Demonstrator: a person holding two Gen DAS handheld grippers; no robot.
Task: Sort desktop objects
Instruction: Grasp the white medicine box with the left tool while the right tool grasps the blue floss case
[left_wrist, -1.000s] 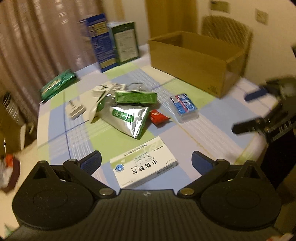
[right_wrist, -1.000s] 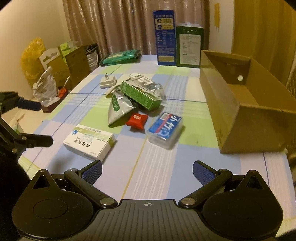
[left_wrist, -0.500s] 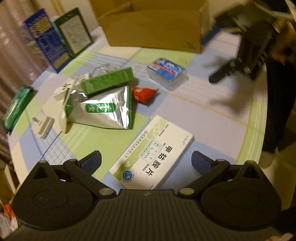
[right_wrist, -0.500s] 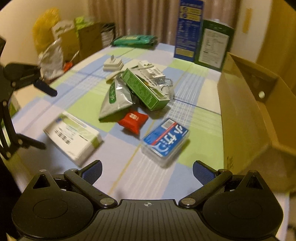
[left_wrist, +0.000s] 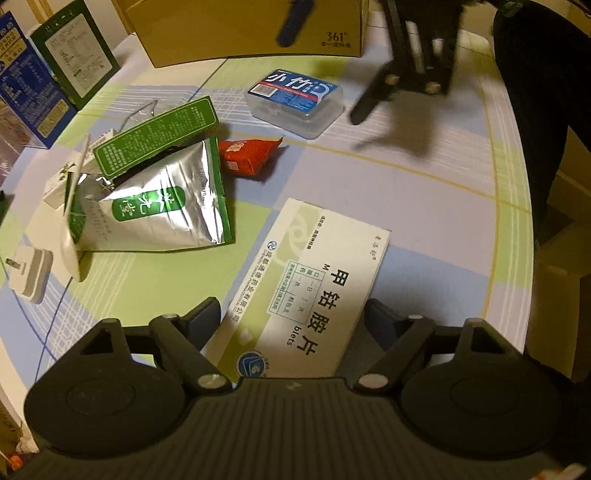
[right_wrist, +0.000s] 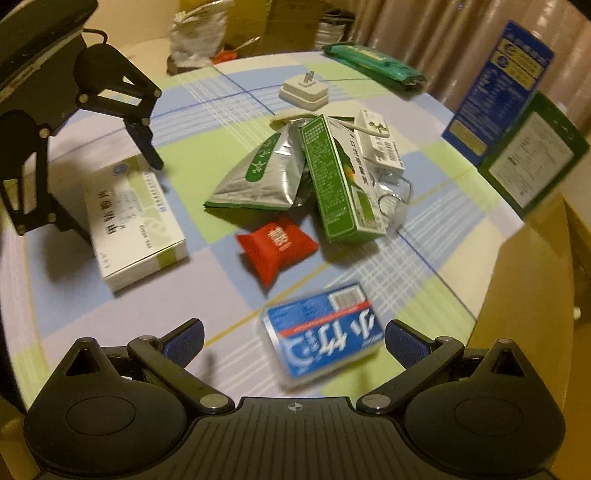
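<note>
A white medicine box (left_wrist: 314, 280) lies flat on the checked tablecloth, near the table's edge. My left gripper (left_wrist: 293, 314) points steeply down over it, one finger on each long side. Its jaws are closing with the box between them, and the pads stand just off its edges. A clear plastic box with a blue label (right_wrist: 321, 332) lies between the fingers of my right gripper (right_wrist: 293, 341), which is open wide and does not touch it. Further in is a heap: a silver-green pouch (left_wrist: 159, 206), a green carton (left_wrist: 155, 136) and a red sachet (left_wrist: 251, 153).
An open cardboard box (left_wrist: 251, 33) stands at the table's far side. A tall blue box (right_wrist: 498, 85) and a tall green box (right_wrist: 532, 155) stand upright beside it. A white charger plug (right_wrist: 304, 92) and a green wipes pack (right_wrist: 373, 66) lie beyond the heap.
Both grippers have come down and rolled. The left now straddles the white medicine box with narrower jaws. The right has moved in over the blue-labelled plastic box.
</note>
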